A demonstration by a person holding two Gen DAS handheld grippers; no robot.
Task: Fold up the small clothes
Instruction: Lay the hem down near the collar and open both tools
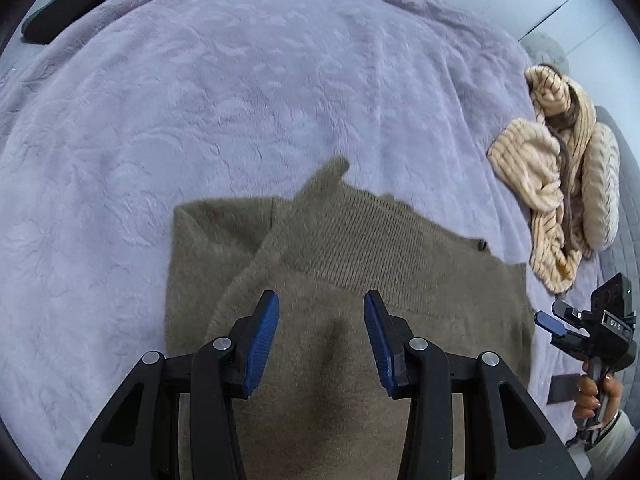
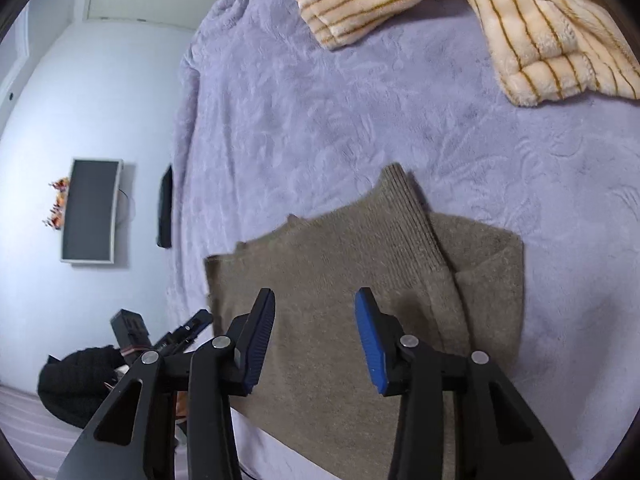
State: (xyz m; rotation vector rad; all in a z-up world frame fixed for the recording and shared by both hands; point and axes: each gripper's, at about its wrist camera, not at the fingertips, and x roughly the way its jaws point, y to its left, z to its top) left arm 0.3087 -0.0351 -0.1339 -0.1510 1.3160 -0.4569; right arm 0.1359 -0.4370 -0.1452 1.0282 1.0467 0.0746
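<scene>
An olive-brown knit sweater lies partly folded on a lilac bedspread, its ribbed hem band and a sleeve laid across the top. My left gripper is open and empty, hovering just above the sweater's middle. My right gripper is open and empty too, above the same sweater near its left edge. The right gripper also shows in the left wrist view, off the sweater's right side. The left gripper shows in the right wrist view at the sweater's left edge.
A heap of cream striped fleece clothes lies at the bed's right side, also in the right wrist view. A grey pillow sits beside it. A dark flat object lies at the far left. A wall screen hangs beyond the bed.
</scene>
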